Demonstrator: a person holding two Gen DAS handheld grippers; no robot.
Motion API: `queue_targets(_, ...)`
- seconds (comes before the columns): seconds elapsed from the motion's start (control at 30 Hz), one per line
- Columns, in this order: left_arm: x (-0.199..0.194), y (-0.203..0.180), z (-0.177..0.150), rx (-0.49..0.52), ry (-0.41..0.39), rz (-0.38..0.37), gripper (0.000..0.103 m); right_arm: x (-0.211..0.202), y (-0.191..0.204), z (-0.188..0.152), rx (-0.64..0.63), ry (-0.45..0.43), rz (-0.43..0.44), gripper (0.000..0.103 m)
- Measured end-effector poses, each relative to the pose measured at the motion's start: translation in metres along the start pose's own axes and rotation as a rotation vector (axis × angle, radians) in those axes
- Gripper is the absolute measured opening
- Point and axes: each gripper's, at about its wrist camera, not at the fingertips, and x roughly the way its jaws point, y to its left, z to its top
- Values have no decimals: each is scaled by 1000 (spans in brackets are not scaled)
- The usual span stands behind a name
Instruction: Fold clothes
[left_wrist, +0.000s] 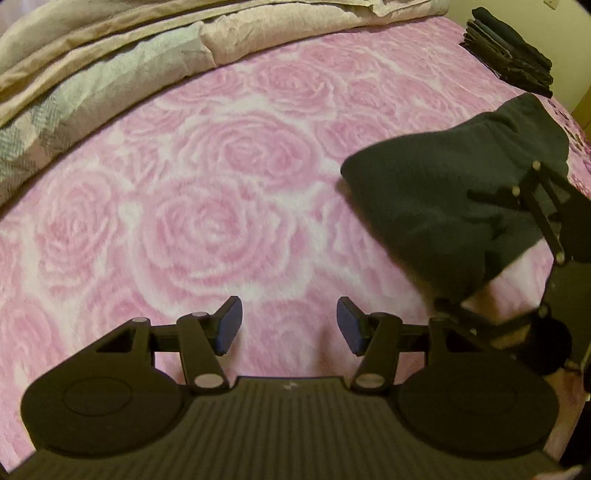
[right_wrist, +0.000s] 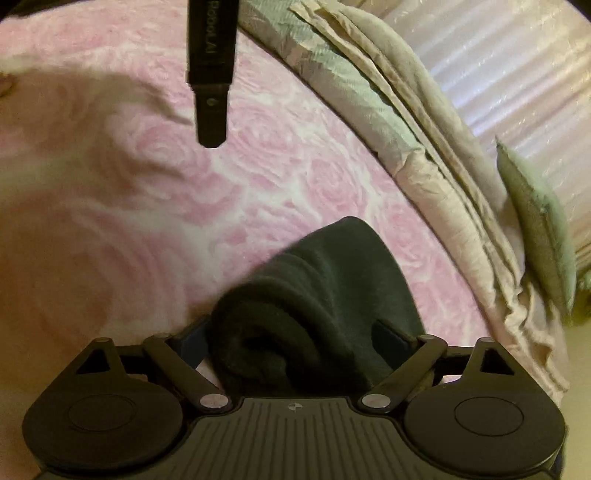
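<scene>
A dark folded garment (right_wrist: 317, 295) sits between the jaws of my right gripper (right_wrist: 295, 343), which is shut on its thick folded edge and holds it just over the pink rose bedspread (right_wrist: 277, 177). In the left wrist view the same garment (left_wrist: 443, 192) hangs at the right with the right gripper's linkage against it. My left gripper (left_wrist: 288, 325) is open and empty, its blue pads (left_wrist: 229, 325) spread wide above the bedspread (left_wrist: 221, 184). Its handle (right_wrist: 210, 74) shows at the top of the right wrist view.
A stack of folded dark clothes (left_wrist: 509, 51) lies at the bed's far right corner. Beige and grey-green folded bedding (left_wrist: 92, 74) runs along the far side of the bed and shows in the right wrist view (right_wrist: 406, 129). A grey-green pillow (right_wrist: 535, 229) leans at the right.
</scene>
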Motion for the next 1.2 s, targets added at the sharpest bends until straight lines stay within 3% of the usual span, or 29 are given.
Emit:
queue_targets(0.03, 2, -4, -1, 31, -2, -3, 52, 0, 0, -3, -16, -6, -8, 83)
queue_targets(0.1, 6, -12, -2, 92, -5, -10, 52, -1, -1, -4, -14, -5, 3, 58)
queue_targets(0.2, 16, -42, -3, 421, -41, 67, 52, -8, -14, -6, 76, -9, 45, 40)
queue_targets(0.3, 28, -74, -10, 832, -159, 172, 58, -21, -34, -6, 185, -34, 79, 36)
queue_targets(0.37, 34, -87, -15, 1042, -262, 203, 63, -31, -46, -7, 226, -50, 96, 36)
queue_targets(0.47, 42, -100, -19, 1324, -400, 195, 63, -46, -64, -8, 279, -75, 111, 36)
queue_targets(0.53, 47, -108, -18, 1459, -454, 189, 63, -54, -76, -8, 311, -88, 114, 36)
queue_targets(0.57, 49, -111, -13, 1501, -459, 182, 58, -58, -83, -9, 333, -94, 117, 36)
queue_targets(0.6, 49, -115, -6, 1511, -453, 171, 50, -62, -89, -10, 354, -101, 120, 36)
queue_targets(0.63, 45, -121, 4, 1505, -448, 158, 31, -67, -95, -12, 381, -106, 121, 35)
queue_targets(0.67, 39, -129, 17, 1496, -444, 144, 28, -71, -104, -15, 417, -112, 121, 35)
queue_targets(0.9, 0, -188, 109, 1430, -417, 45, 25, -113, -187, -50, 723, -180, 112, 34)
queue_targets(1.07, -29, -230, 175, 1381, -398, -24, 25, -148, -254, -105, 946, -212, 76, 34)
queue_targets(1.2, -24, -290, 219, 1448, -370, -88, 25, -166, -299, -156, 1083, -208, 26, 34)
